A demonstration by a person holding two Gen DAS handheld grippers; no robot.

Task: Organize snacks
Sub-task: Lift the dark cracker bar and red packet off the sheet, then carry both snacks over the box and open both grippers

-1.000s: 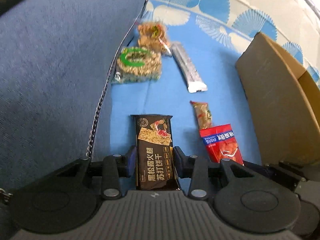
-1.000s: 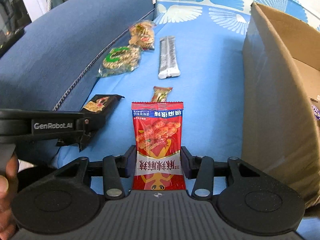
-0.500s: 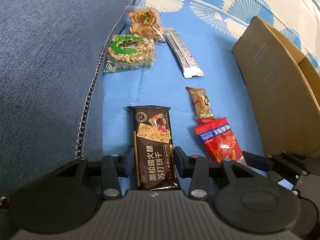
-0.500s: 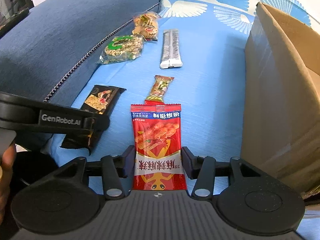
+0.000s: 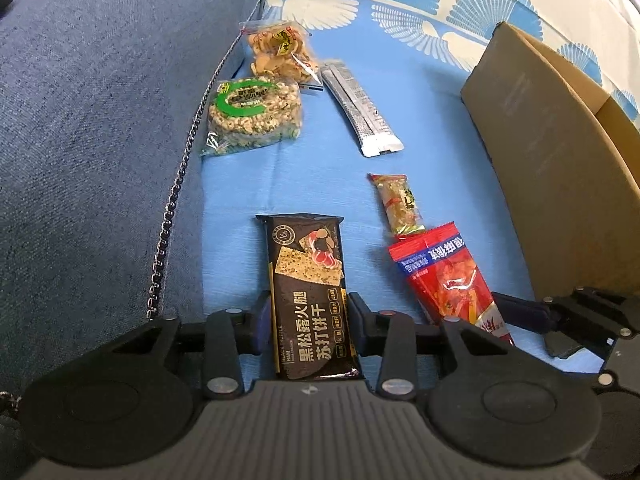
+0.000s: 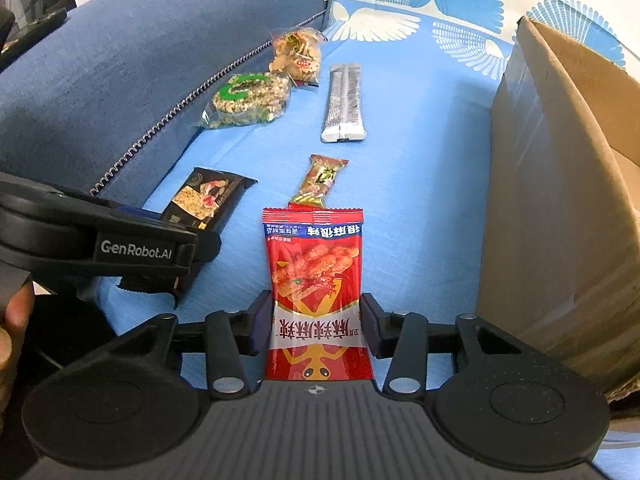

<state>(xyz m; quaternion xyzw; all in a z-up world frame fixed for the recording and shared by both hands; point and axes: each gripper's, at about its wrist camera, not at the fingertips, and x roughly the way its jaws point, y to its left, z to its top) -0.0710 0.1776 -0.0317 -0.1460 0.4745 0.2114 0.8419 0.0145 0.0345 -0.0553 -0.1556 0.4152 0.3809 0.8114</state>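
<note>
Red packet (image 6: 317,280) — between right gripper's (image 6: 316,322) jaws

Black hand-held gripper (image 6: 316,322), ribbed dark-grey body, silver screws, white "GenRobot.AI" lettering, seemingly blue-edged pads

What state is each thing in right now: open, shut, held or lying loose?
Left tool: shut on black cracker pack.
Right tool: shut on red snack pack.
Cardboard box: top open.
Silver bar: sealed, lying loose.
Green-ring snack bag: sealed, lying loose.
</note>
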